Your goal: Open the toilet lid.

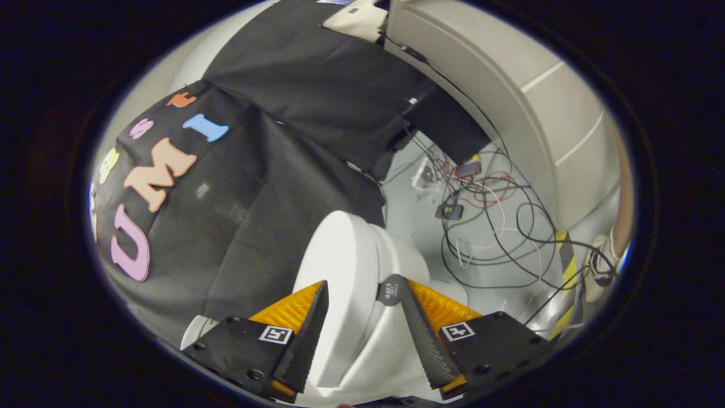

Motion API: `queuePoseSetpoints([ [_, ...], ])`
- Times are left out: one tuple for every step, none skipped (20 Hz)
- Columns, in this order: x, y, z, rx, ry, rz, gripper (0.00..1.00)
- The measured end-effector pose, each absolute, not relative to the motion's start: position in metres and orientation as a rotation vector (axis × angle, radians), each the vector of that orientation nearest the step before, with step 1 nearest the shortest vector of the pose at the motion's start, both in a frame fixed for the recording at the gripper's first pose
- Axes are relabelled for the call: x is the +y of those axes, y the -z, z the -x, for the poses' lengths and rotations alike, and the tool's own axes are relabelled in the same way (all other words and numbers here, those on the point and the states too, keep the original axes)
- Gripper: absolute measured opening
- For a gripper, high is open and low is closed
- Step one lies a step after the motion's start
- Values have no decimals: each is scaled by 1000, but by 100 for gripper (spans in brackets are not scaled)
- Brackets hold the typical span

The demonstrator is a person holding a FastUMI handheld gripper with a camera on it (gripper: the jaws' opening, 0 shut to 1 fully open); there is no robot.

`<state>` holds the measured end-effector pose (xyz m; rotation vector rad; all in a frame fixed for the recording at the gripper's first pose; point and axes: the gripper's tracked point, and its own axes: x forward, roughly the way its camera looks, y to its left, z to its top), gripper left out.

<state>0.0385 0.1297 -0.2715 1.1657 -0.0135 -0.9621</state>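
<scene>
Gripper view: nearest the camera, the gripper (357, 292) showed two black, ridged fingers (308, 334) backed by orange ribbed panels, set on black mounting blocks. Each block carried a small square black-and-white marker tag, and one fingertip bore a tiny patch of pale print too small to read. The fingers stood apart, with the white toilet lid (340, 272) in the gap between them. One finger lay close against the lid's broad face and the other's tip sat near its opposite side; whether either pad pressed on it could not be told.

The toilet lid was smooth, glossy white plastic with a rounded top edge, raised and seen nearly edge-on, rising beyond the fingertips. Just past it was the white toilet body (405, 255), rounded and equally glossy.

Beyond the toilet, a black cloth wall (272, 187) hung in folds. On the far side of the toilet, the grey floor (413, 226) held a tangle of cables (498, 226), black, white and red, with a small dark device among them. Yellow-and-black striped tape (569, 272) ran along the floor near a light shoe (600, 266). Farthest off stood a pale panelled wall (527, 96).
</scene>
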Motion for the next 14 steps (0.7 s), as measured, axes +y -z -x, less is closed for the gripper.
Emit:
queuePoseSetpoints([
  [133, 281, -37, 7, 963, -1189, 80],
  [137, 288, -36, 21, 967, -1210, 80],
  [139, 295, -36, 32, 970, -1226, 80],
  [140, 300, -35, 43, 975, -1241, 80],
  [141, 304, -36, 51, 979, -1256, 81],
  [140, 309, -36, 53, 982, -1272, 81],
  [138, 314, -38, 48, 979, -1293, 81],
  [135, 316, -41, 35, 966, -1316, 80],
  [132, 317, -47, 18, 945, -1338, 80],
  [127, 317, -53, 2, 920, -1357, 80],
  [126, 316, -58, -4, 895, -1370, 80],
  [122, 318, -64, 3, 878, -1377, 80],
  [116, 324, -74, 8, 862, -1390, 71],
  [123, 325, -75, 35, 851, -1397, 61],
])
